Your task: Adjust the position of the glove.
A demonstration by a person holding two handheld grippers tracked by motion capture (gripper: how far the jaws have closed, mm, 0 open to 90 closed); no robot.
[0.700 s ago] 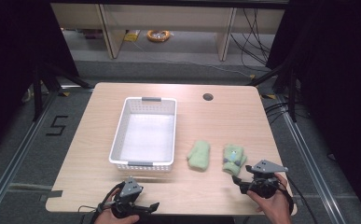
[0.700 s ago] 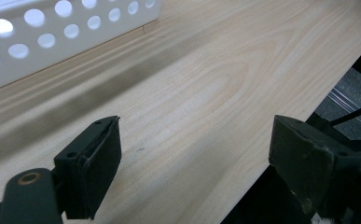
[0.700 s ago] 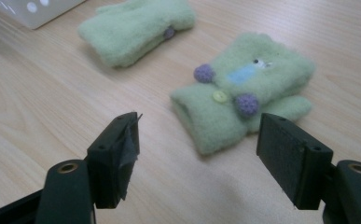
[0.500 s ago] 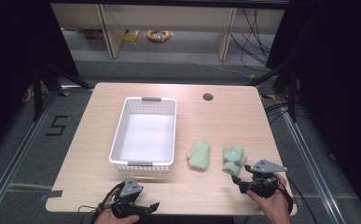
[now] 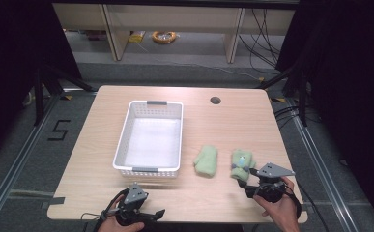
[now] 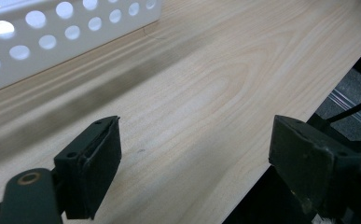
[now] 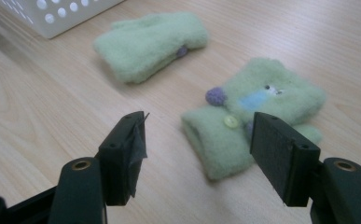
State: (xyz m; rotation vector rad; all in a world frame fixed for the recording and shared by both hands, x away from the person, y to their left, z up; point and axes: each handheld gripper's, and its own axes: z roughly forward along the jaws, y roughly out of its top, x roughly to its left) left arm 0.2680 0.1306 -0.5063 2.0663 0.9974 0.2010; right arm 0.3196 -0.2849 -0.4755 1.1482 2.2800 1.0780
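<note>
My right gripper (image 5: 250, 180) hovers at the table's (image 5: 102, 193) near edge, close to its right corner, with its jaws standing apart and nothing between them. Just past its tips lies a mitten (image 7: 257, 114) of pale green fleece, soft and nubby. It bears a light blue patch with small dark marks on it, a purple pompom and a yellow-green button near the cuff. The cuff end faces my jaws, and the mitten looks folded or doubled, one layer lying over another. In the high view it sits near the table's right edge, just beyond my right gripper.

A second mitten (image 7: 150, 44) of the same green fleece lies flat beside the first, apart from it, toward the basket. It looks plainer, with a small purple spot at one side.

The white basket (image 5: 148, 170), its walls pierced with round holes, stands left of the middle of the table.

My left gripper (image 5: 148, 212) rests at the near edge, in front of the basket, jaws wide over bare wood and partly past the table's edge, holding nothing.
</note>
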